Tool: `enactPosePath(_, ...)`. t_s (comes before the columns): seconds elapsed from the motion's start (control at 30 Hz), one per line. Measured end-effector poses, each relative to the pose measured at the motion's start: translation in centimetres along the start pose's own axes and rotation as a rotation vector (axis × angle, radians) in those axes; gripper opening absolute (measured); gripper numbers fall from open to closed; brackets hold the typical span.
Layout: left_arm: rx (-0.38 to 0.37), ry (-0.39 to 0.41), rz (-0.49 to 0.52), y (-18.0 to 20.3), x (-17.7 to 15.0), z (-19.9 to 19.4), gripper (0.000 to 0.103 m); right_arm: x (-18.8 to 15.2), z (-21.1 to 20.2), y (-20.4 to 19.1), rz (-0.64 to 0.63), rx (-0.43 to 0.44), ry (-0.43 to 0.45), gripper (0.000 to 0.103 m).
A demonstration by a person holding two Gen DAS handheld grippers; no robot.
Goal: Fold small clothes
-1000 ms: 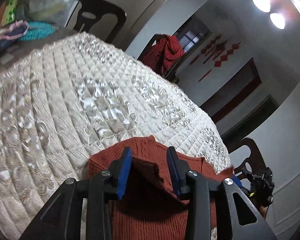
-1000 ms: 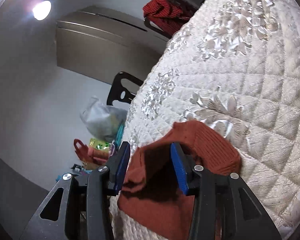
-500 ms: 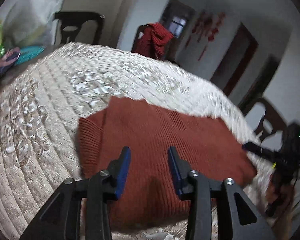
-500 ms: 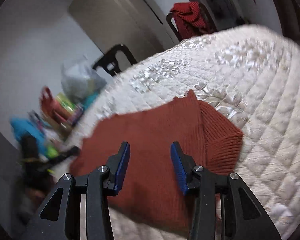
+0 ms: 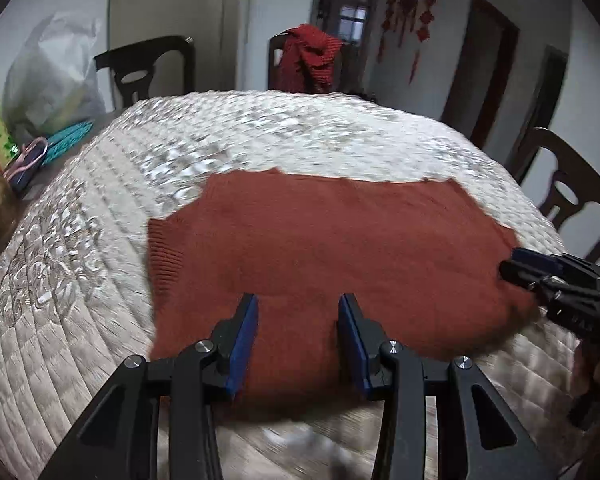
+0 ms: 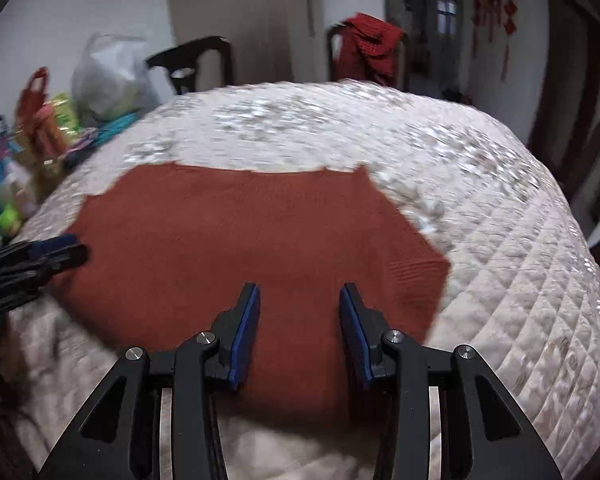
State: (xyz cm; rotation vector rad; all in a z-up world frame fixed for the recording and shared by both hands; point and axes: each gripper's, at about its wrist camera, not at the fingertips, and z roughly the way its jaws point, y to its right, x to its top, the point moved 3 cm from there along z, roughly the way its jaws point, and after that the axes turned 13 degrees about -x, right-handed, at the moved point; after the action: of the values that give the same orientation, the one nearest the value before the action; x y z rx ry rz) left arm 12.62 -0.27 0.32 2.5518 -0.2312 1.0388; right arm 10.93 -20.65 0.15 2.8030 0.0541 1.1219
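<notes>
- One rust-red knit sweater lies spread flat on the quilted cream cover of the table, on the near half, its front hem close to the near edge.
- Ribbed cuffs show at both ends: one toward the left edge in the left wrist view, one toward the right edge in the right wrist view.
- Left tongs hover over the near hem, blue pads spread apart, pinching nothing.
- Right tongs are likewise spread over the hem, empty, with cloth visible between the pads.
- Each pair shows in the other's camera, beside the sweater's side edge.
- Beyond the far edge stands a dark chair draped with a red garment; another dark chair stands to its left.
- At the left edge sit a white plastic bag and blurred colourful packages.
- Red hanging ornaments decorate the far wall.
</notes>
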Motion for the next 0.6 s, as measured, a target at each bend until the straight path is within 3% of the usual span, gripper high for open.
enactPosePath(0.1, -0.033, 0.010, 0.039, 1.7, -0.3, 0.0, 0.045, -0.4, -1.6, -2.0, -0.058, 0.037, 0.040, 0.042)
enactPosePath(0.2, -0.006, -0.041, 0.043, 1.8, -1.0, 1.7, 0.045, -0.9, -0.5, -3.3, -0.104, 0.033, 0.011, 0.042)
enactPosePath(0.27, -0.006, -0.037, 0.038, 1.7, -1.0, 1.6, 0.045, -1.2, 0.8, -3.2, -0.100, 0.024, -0.032, 0.042)
enactPosePath(0.6, 0.041, -0.061, 0.071, 2.4, -1.3, 2.0, 0.049, -1.5, 0.6, -3.3, -0.108, 0.009, -0.028, 0.044)
